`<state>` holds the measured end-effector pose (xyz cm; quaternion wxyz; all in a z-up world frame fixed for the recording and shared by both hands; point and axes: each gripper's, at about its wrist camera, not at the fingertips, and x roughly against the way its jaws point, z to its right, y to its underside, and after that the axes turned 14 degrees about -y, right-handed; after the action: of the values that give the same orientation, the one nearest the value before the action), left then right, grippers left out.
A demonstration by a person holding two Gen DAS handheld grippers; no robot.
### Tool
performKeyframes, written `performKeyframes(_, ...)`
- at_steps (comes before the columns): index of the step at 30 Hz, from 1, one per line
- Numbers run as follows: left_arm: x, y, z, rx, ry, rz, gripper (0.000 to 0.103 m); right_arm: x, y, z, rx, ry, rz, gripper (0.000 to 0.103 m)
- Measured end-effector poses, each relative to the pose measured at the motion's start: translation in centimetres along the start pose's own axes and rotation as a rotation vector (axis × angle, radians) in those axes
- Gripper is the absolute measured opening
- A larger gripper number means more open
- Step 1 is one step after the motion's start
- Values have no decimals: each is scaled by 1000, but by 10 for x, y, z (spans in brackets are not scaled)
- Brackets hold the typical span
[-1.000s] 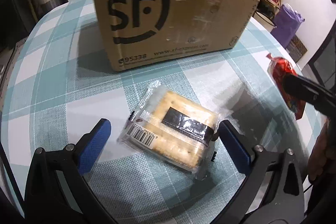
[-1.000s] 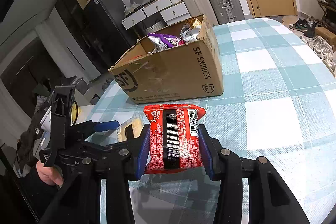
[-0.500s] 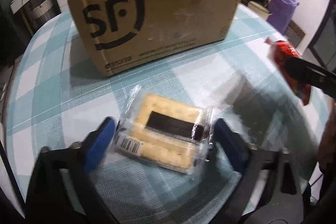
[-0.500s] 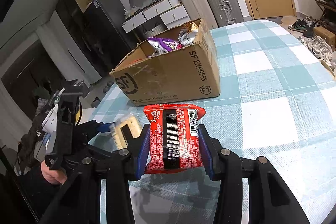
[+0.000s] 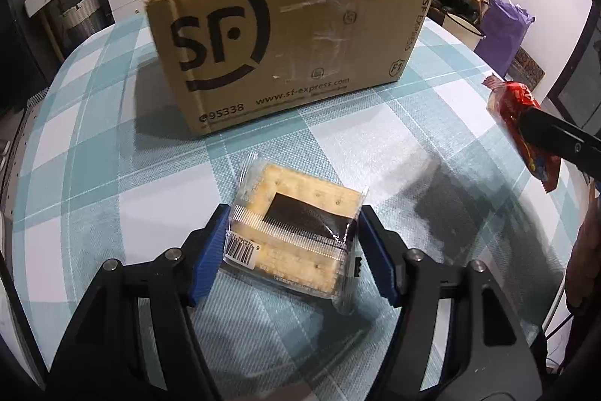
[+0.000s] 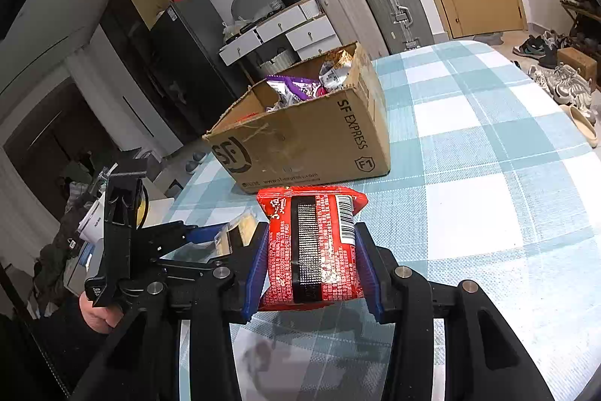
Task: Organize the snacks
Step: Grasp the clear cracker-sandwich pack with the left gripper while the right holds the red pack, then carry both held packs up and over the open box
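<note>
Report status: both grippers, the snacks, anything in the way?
Left gripper closing around cracker pack on table. Right gripper shut on red snack pack. Box ahead, path clear.

blk frames, silver screws, blue ribbed fingers (image 5: 210,250)

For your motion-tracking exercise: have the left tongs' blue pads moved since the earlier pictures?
Yes. The left tongs are closing: their pads have come inward from the checked tablecloth to the cracker packet's edges.

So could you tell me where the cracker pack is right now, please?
In the left wrist view the cracker pack lies on the checked table, between the closing left gripper, just in front of the cardboard box.
</note>
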<state>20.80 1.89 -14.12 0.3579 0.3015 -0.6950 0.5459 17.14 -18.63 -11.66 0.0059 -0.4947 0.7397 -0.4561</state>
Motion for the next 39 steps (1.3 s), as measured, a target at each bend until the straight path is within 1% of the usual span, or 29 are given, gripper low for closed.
performKeyframes(7,26,0,-10,29,2,34,65,8,-4,-10,12,-12,16,44)
performKeyframes(17,69,-11,-24,64,-2,102,65,12,-17,-38,79,-29,21,44)
performKeyframes(30,109,-43,-43,94,-2,173,65,14,-46,-75,183,-41,32,44)
performKeyframes(39,122,-73,-52,108,4,204,65,14,-73,-91,244,-38,46,44)
